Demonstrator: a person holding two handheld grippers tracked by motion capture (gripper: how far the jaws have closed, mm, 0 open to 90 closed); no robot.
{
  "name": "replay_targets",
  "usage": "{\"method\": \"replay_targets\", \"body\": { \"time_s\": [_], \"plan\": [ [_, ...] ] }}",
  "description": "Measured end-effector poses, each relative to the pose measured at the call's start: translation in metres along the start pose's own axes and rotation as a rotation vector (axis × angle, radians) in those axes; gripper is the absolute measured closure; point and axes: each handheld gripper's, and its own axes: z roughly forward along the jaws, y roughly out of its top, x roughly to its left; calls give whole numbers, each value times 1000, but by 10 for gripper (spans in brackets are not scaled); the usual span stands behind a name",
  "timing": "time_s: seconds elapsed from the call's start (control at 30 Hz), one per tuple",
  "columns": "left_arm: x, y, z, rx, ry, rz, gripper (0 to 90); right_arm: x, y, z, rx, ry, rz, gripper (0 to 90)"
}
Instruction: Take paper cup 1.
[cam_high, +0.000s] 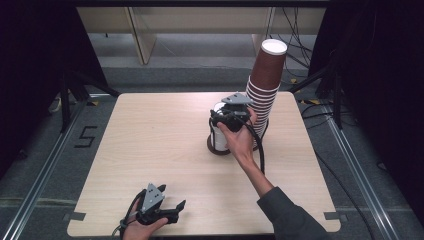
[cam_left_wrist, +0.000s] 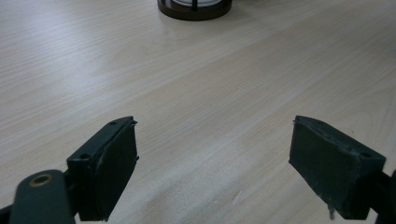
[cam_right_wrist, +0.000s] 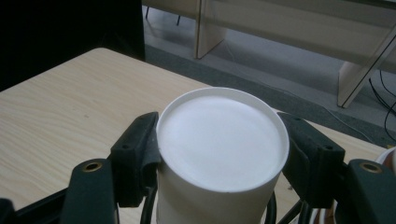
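Right tool (cam_high: 226, 116) clamped on a white cup (cam_right_wrist: 219, 144), pads pressing both sides just under the upturned base. Cup held upside down over a dark ring stand (cam_high: 218, 148) near the table's (cam_high: 150, 150) far right part, just beside a tall stack of brown cups (cam_high: 265, 90) at the far right edge. Left tool (cam_high: 172, 210) spread wide, holding nothing, at the near edge, left of middle.
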Motion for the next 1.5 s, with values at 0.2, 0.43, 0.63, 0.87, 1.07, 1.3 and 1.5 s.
{"method": "replay_targets", "body": {
  "time_s": [0.2, 0.43, 0.63, 0.87, 1.07, 1.3, 1.5],
  "plan": [
    [0, 0, 0, 8, 1, 4, 149, -4, 17, -13, -19, 13, 0, 343],
    [0, 0, 1, 6, -4, 3, 149, -5, 28, -27, -51, 34, 4, 343],
    [1, -1, 1, -5, -3, -3, 149, -2, 29, -38, -56, 87, 4, 343],
    [1, -1, 2, -6, 2, -8, 149, 8, 20, -53, -55, 147, -39, 343],
    [2, -1, 2, -3, 11, -6, 148, 19, 4, -63, -45, 220, -55, 343],
    [4, -1, 2, -16, 15, -17, 149, 31, -16, -69, -12, 274, -75, 343],
    [4, -1, 1, -15, 22, -15, 149, 38, -32, -70, 10, 311, -83, 343]
  ]
}}
